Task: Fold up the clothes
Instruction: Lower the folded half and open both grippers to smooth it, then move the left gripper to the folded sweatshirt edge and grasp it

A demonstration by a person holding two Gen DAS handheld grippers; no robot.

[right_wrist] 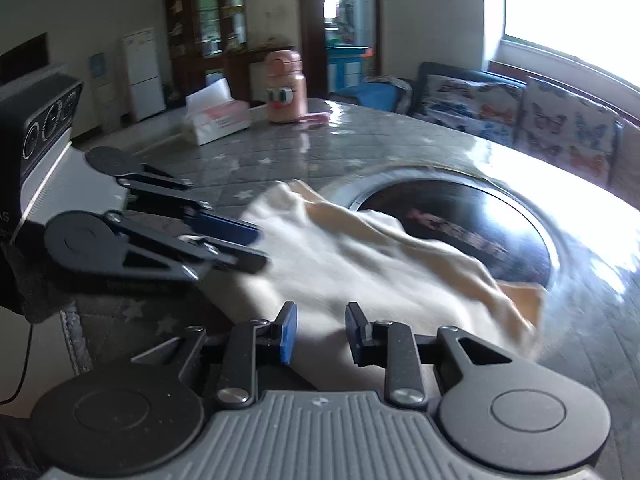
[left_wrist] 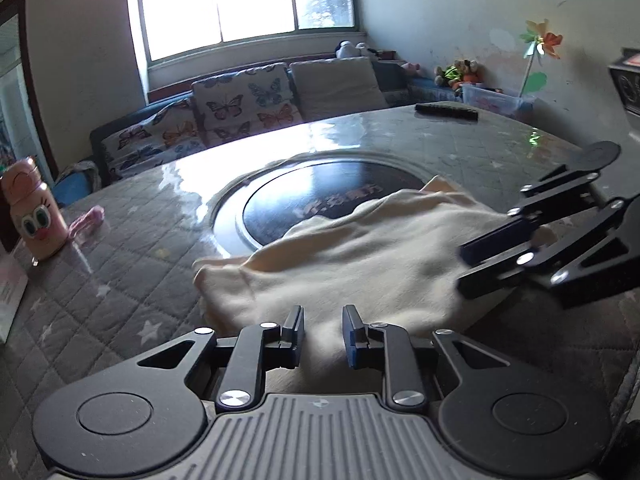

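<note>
the cream garment point(left_wrist: 360, 256) lies rumpled on the tabletop point(left_wrist: 132, 280), its long axis running across just ahead of both grippers, left gripper point(left_wrist: 322, 336) and right gripper point(right_wrist: 320, 332) side by side over its near edge, jaws narrowly parted, pinching nothing.

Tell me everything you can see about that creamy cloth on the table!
The cream garment is soft, plain, pale yellowish-white fabric, lying rumpled and partly folded on the grey quilted table cover. Its far edge drapes over the dark round plate sunk in the table's middle. A darker beige inner side shows at one corner. The left gripper and right gripper sit at its near edge with cloth between their parted fingers; a grip isn't clear.
</note>
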